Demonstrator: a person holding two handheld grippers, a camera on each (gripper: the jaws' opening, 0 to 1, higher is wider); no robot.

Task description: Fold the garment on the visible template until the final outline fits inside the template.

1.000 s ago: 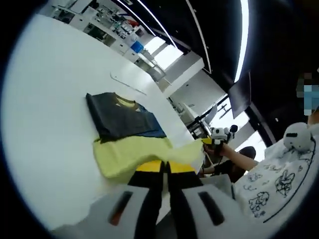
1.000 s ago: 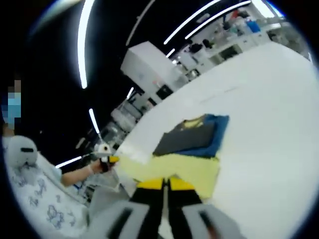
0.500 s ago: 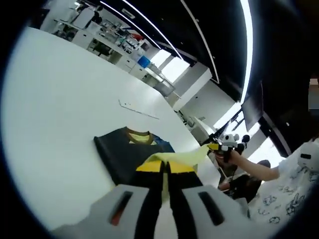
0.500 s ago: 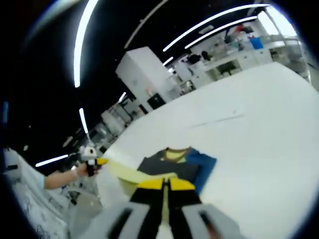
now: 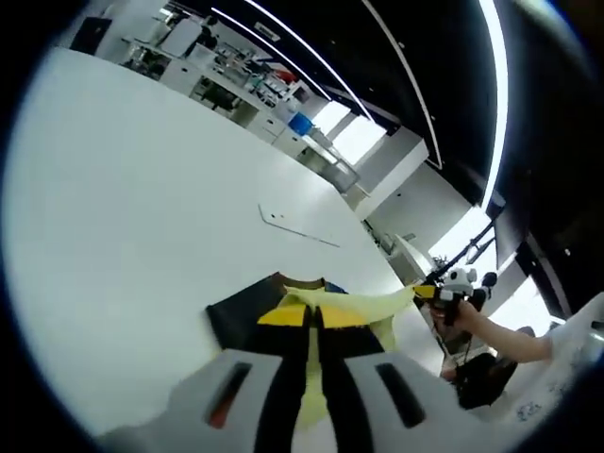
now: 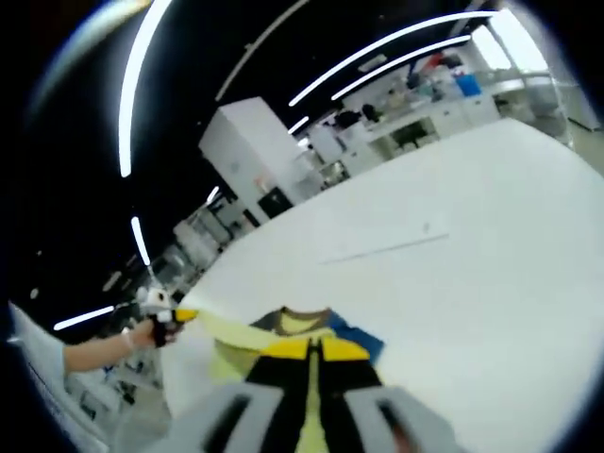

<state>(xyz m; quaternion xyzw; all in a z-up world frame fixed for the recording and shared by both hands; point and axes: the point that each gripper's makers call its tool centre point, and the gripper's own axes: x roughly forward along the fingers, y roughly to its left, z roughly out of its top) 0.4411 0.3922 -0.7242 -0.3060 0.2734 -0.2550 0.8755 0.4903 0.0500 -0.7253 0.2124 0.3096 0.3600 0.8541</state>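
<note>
The garment lies on the white table (image 5: 123,208), showing a dark grey panel (image 5: 236,319), a blue edge (image 6: 357,340) and a yellow collar (image 6: 300,323). Its yellow hem (image 5: 373,304) is lifted and stretched taut between both grippers, over the dark panel near the collar. My left gripper (image 5: 311,316) is shut on one end of the hem, and it appears again at the left of the right gripper view (image 6: 179,315). My right gripper (image 6: 310,349) is shut on the other end, seen also as the right gripper (image 5: 427,292). The thin template line (image 5: 297,226) lies on the table beyond the garment.
The same template line (image 6: 382,250) runs across the table past the collar. A person's hand (image 5: 477,319) holds the right gripper beyond the table's edge. Shelves and benches (image 5: 245,80) stand far behind. Open white table spreads to the left (image 5: 113,151) and beyond the garment.
Both grippers have carried the yellow hem forward over the garment toward the collar. The yellow lower part that lay flat a second ago is lifted, and less of the dark panel shows.
</note>
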